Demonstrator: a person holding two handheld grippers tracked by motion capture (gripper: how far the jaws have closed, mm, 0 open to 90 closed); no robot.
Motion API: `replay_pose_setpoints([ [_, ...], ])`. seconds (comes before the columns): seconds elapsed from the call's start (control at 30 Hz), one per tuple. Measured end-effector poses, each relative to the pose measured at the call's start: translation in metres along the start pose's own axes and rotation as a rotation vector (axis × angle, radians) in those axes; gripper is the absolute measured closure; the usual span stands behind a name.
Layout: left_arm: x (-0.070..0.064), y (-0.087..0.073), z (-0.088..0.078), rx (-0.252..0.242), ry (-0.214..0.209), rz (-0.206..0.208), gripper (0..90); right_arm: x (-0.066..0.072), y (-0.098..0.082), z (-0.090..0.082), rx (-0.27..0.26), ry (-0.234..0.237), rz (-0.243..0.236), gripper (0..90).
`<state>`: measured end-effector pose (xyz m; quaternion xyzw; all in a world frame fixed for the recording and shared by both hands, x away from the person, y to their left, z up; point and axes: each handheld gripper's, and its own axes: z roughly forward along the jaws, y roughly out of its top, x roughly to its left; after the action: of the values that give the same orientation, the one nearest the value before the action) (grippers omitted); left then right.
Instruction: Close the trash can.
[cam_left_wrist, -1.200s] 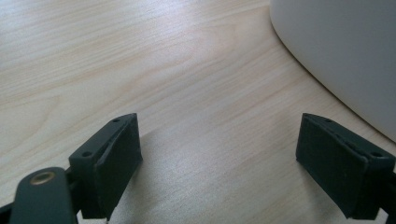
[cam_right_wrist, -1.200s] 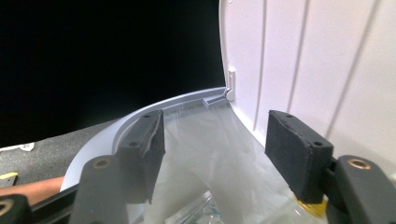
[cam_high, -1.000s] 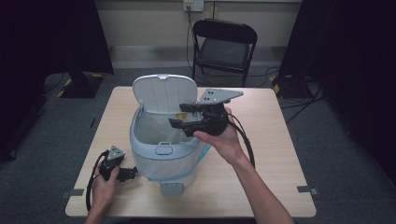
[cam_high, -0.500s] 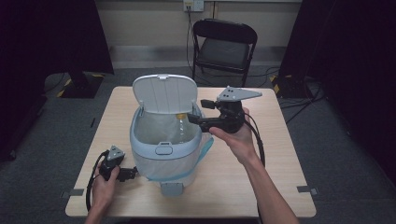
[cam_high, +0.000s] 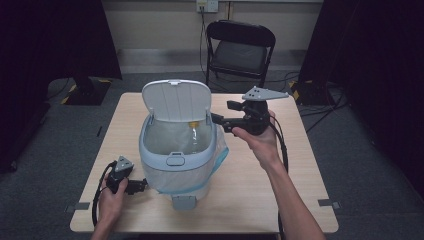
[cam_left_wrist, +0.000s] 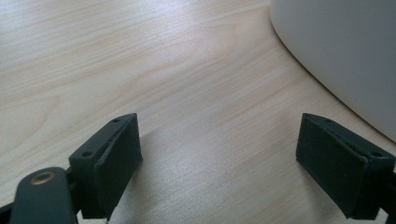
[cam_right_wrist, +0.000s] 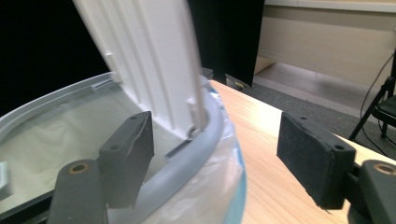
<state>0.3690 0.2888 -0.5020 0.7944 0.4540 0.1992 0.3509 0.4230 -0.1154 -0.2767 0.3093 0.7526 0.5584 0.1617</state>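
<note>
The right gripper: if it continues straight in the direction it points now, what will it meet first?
Probably the bin's grey rim at the hinge of the raised white lid. The right gripper, its jaws just opened and empty, points at that spot; the rim looks nearer than the lid, though depth is hard to judge.

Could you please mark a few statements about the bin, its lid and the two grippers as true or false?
1. The lid of the bin stands open. True.
2. The right gripper is shut on the lid. False: its jaws stand apart, empty, beside the bin's rim, and have just been opening.
3. The left gripper lies low on the table by the bin's base. True.
4. The left gripper's jaws are shut. False: they stand open with bare wood between them.
5. A clear bag lines the bin. True.
6. A chair stands on the table. False: it stands on the floor behind it.
</note>
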Motion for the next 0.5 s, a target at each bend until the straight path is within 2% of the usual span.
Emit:
replay_pose_setpoints([
  [0.03,0.0,0.0,0.0,0.0,0.0,0.0,13.4,-0.006,0.002,0.004,0.002,-0.013,0.009,26.2],
  [0.1,0.0,0.0,0.0,0.0,0.0,0.0,13.4,-0.01,0.003,0.006,0.003,-0.022,0.016,26.1],
  [0.37,0.0,0.0,0.0,0.0,0.0,0.0,13.4,-0.022,0.005,0.017,0.024,-0.071,0.021,25.8],
  [0.5,0.0,0.0,0.0,0.0,0.0,0.0,13.4,-0.026,0.006,0.019,0.027,-0.078,0.033,24.9],
])
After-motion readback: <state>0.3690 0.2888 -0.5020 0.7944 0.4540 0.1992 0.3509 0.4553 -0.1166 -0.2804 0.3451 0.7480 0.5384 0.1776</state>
